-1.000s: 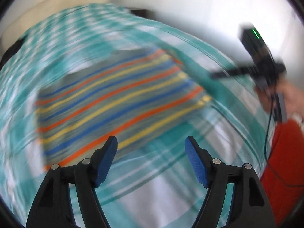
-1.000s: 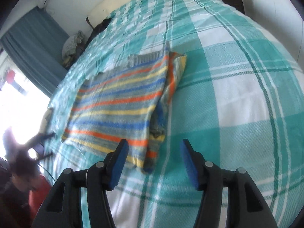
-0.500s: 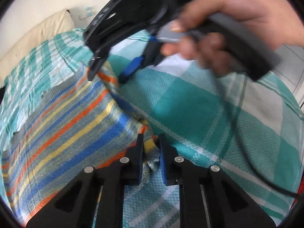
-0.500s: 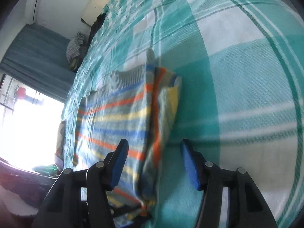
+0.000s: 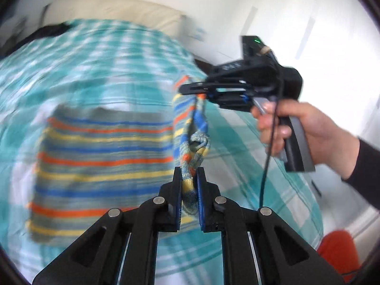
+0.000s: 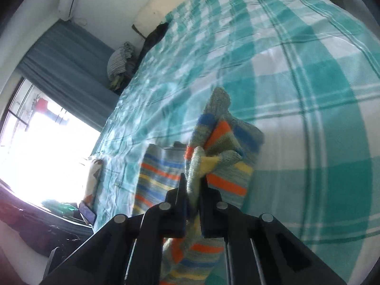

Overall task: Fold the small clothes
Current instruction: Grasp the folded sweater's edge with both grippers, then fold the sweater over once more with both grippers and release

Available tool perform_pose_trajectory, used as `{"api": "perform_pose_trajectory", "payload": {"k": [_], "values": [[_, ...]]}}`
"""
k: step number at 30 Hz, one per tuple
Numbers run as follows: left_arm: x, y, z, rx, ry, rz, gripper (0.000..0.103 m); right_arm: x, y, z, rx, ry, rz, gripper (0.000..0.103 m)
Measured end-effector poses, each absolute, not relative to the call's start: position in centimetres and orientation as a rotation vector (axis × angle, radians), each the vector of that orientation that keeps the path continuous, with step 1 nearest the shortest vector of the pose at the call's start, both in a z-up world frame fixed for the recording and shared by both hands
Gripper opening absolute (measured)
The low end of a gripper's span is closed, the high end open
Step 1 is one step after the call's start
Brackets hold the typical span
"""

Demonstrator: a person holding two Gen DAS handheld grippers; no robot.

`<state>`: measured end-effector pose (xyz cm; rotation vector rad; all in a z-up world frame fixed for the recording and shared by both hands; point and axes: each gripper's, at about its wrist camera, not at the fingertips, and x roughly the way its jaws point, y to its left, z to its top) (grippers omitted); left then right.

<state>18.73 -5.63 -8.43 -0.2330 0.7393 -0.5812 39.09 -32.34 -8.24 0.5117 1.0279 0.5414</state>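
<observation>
Both tools are clamped now. The left tool (image 5: 189,185) pinches a corner of the knitted garment with orange, yellow and blue stripes (image 5: 104,166) at lower centre of its view. The right tool (image 6: 192,190), jaws having just closed, grips another bunched edge. The garment lies, blurred, seemingly half lifted, on the teal-and-white checked bed cover (image 6: 296,76). A hand (image 5: 308,130) holds the right tool's handle.
</observation>
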Motion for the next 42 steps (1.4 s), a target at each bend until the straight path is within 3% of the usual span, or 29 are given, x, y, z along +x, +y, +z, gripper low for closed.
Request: {"api": "perform_pose_trajectory", "payload": {"k": [9,10,12,13,14,15,20,23,25,26,27,30,33,35,37,39,41,42], "values": [[20.1,6.4,-13.7,-0.407,0.852,-0.292,0.009,42.6,-14.6,-12.5,0.413,1.089,0.637,0.008],[20.3,6.9,-14.4,-0.403,0.866,-0.257,0.01,42.8,-13.5,-13.4,0.43,1.095,0.64,0.012],[20.4,7.7,-15.9,-0.385,0.932,-0.187,0.023,42.9,-12.0,-15.3,0.487,1.115,0.668,0.029],[20.8,7.9,-16.2,-0.4,0.954,-0.164,0.027,42.8,-11.4,-16.1,0.52,1.133,0.673,0.058],[20.8,8.9,-16.2,-0.433,0.95,-0.162,0.036,42.5,-11.5,-16.3,0.542,1.13,0.664,0.069],[20.4,9.5,-15.9,-0.452,0.938,-0.158,0.046,41.9,-11.9,-16.1,0.562,1.104,0.664,0.069],[20.1,8.9,-13.1,-0.413,0.858,-0.216,0.073,37.5,-15.1,-11.8,0.396,0.984,0.637,0.069],[21.4,7.2,-12.9,-0.34,0.862,-0.24,0.074,33.0,-16.7,-9.4,0.201,0.926,0.645,0.069],[22.8,5.7,-14.5,-0.271,0.945,-0.204,0.062,29.4,-16.9,-9.6,0.089,0.912,0.672,0.069],[23.7,5.4,-15.9,-0.241,1.021,-0.175,0.021,28.1,-16.7,-10.5,0.065,0.928,0.69,0.069],[24.1,5.4,-17.3,-0.241,1.082,-0.171,0.009,26.9,-16.3,-12.1,0.045,0.974,0.717,0.069],[23.3,5.9,-17.4,-0.234,1.073,-0.182,0.008,23.4,-15.3,-17.6,-0.183,1.093,0.647,0.056],[22.0,5.8,-16.3,-0.168,1.063,-0.174,0.009,21.7,-16.1,-17.0,-0.196,1.05,0.574,0.055],[21.0,6.7,-16.0,-0.187,1.075,-0.165,0.021,21.1,-17.1,-16.6,-0.158,1.07,0.516,0.054],[19.6,7.5,-15.5,-0.192,1.08,-0.134,0.041,19.7,-18.1,-15.9,-0.123,1.069,0.48,0.054],[18.0,8.0,-15.1,-0.195,1.065,-0.113,0.069,17.3,-18.8,-14.8,-0.13,1.036,0.434,0.06],[16.0,8.4,-14.7,-0.213,1.041,-0.106,0.082,15.4,-18.9,-14.2,-0.141,1.016,0.378,0.083],[15.1,8.4,-14.4,-0.219,1.031,-0.104,0.085,14.6,-19.1,-13.7,-0.148,1.01,0.335,0.088]]}}
